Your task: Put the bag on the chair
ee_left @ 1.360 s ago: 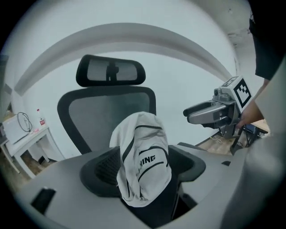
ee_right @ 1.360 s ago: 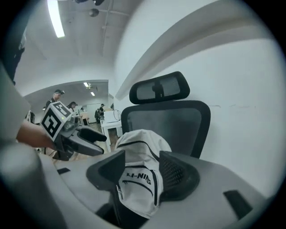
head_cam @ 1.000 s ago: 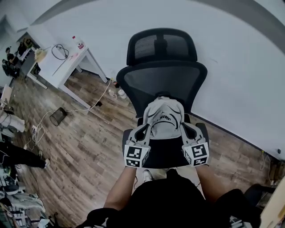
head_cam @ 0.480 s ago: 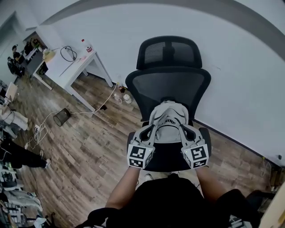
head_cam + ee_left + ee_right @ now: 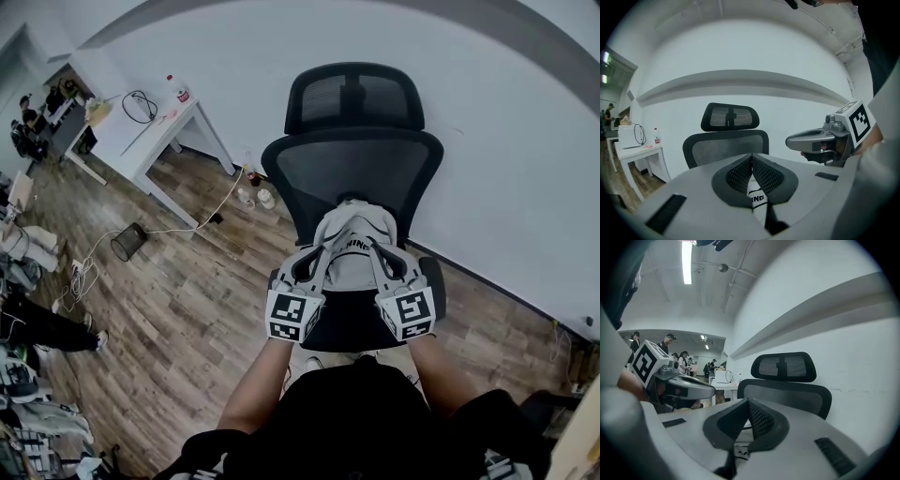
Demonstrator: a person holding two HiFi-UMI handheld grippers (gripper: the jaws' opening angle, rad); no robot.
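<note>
A grey and white bag (image 5: 354,246) with black lettering hangs in front of the black mesh office chair (image 5: 352,173), over its seat (image 5: 349,321). Whether the bag touches the seat I cannot tell. My left gripper (image 5: 323,257) is shut on the bag's left side and my right gripper (image 5: 376,250) on its right side. In the left gripper view the left gripper (image 5: 752,172) pinches the bag (image 5: 757,199) between its closed pads, with the chair (image 5: 725,146) behind. In the right gripper view the right gripper (image 5: 748,420) clamps bag fabric (image 5: 740,450) before the chair (image 5: 787,391).
A white desk (image 5: 150,136) with a bottle (image 5: 172,88) and a cable stands at the left against the white wall. A small bin (image 5: 124,242) and cords lie on the wooden floor. People stand at the far left edge.
Both grippers and the bag have edged a little closer to the chair's backrest. The grip on the bag looks unchanged.
</note>
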